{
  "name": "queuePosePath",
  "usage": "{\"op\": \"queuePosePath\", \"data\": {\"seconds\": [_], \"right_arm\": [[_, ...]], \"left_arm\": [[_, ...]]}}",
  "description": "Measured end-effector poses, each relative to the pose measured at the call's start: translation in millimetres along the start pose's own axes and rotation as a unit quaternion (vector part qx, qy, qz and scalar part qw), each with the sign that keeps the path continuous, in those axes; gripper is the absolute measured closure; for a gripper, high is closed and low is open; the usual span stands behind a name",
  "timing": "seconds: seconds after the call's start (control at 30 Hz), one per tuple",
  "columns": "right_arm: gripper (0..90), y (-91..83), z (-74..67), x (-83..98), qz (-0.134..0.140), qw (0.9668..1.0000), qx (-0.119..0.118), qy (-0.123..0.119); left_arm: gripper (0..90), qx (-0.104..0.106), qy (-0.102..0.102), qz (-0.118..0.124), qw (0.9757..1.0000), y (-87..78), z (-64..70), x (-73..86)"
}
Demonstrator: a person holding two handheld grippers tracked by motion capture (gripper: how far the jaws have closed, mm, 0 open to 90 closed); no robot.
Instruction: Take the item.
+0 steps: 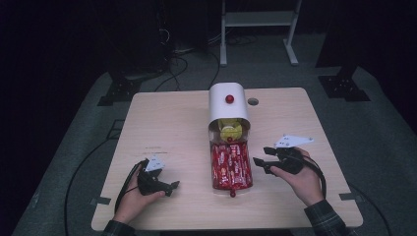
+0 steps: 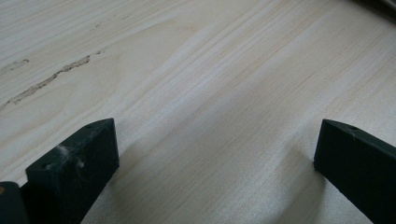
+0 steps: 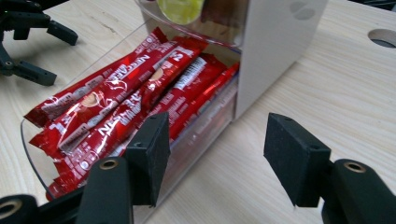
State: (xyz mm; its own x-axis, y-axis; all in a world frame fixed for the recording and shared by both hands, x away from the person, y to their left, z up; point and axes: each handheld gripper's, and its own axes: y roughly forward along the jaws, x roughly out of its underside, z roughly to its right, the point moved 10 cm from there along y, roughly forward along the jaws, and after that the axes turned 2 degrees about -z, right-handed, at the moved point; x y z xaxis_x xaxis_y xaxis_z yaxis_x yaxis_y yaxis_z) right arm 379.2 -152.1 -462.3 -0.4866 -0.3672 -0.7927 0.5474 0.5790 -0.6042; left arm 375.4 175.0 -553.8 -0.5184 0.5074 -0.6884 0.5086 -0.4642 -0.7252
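A white drawer cabinet (image 1: 227, 101) with a red knob (image 1: 229, 99) stands mid-table. Its clear lower drawer (image 1: 231, 167) is pulled out toward me and holds several red sachets (image 1: 230, 164); in the right gripper view these red sachets (image 3: 126, 100) lie lengthwise behind the drawer's clear wall (image 3: 198, 135). Something yellow (image 3: 180, 9) sits in the clear drawer above. My right gripper (image 1: 259, 155) is just right of the drawer, open, its jaws (image 3: 217, 154) bracketing bare table beside the drawer wall. My left gripper (image 1: 173, 187) rests left of the drawer, open (image 2: 215, 154) over bare wood.
The wooden table (image 1: 172, 123) has a round cable hole (image 1: 253, 102) behind the cabinet, seen as a hole (image 3: 383, 37) at the right gripper view's top right. A white frame (image 1: 258, 19) stands on the floor beyond the table. Cables trail from both grippers.
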Motion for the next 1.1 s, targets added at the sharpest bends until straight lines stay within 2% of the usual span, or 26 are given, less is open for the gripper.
{"op": "queuePosePath", "data": {"seconds": [0.8, 1.1], "right_arm": [[44.4, 26.5, -37.5, -16.7, -0.002, 0.9989, -0.038, -0.026], [47.4, 38.6, -46.7, -18.0, -0.012, 0.9982, -0.047, -0.034]], "left_arm": [[0.0, 0.000, 0.000, 0.000, 1.0000, 0.0, 0.0, 0.0], [0.0, 0.000, -0.001, 0.001, 1.0000, 0.1, 0.2, -0.2]]}}
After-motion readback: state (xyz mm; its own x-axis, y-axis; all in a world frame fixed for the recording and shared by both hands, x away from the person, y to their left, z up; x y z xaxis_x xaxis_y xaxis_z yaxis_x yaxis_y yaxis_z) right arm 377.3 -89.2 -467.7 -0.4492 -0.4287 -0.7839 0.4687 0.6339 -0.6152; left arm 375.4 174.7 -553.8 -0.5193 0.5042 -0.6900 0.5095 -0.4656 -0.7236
